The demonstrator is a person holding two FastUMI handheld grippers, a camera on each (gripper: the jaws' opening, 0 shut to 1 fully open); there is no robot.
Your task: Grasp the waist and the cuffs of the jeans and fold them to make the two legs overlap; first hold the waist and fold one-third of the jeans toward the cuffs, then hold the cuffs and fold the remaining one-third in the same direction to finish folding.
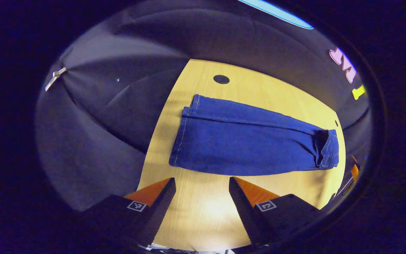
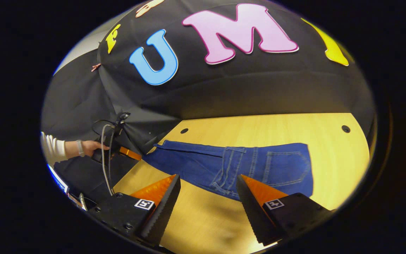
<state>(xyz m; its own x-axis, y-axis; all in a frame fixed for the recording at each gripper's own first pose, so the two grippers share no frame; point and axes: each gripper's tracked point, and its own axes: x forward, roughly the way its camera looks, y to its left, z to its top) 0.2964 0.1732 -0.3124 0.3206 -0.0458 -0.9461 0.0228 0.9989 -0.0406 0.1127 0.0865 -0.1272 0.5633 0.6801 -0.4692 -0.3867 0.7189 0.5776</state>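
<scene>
Lying flat on the table [image 1: 203,215], the jeans [image 1: 245,144] stretch lengthwise, legs overlapped; left hand-held gripper [image 1: 202,188] and right hand-held gripper [image 2: 208,187] gape, empty, beside them.

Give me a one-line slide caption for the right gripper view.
Open right claw hovers above the wooden table, facing the waist end of blue jeans lying flat with legs overlapped.

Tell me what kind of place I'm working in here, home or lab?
Most likely a staged recording booth, not a home: black cloth wall hangs behind a bare wooden table. The jeans lie on it with legs overlapped. Both the left gripper and the right gripper are open.
</scene>
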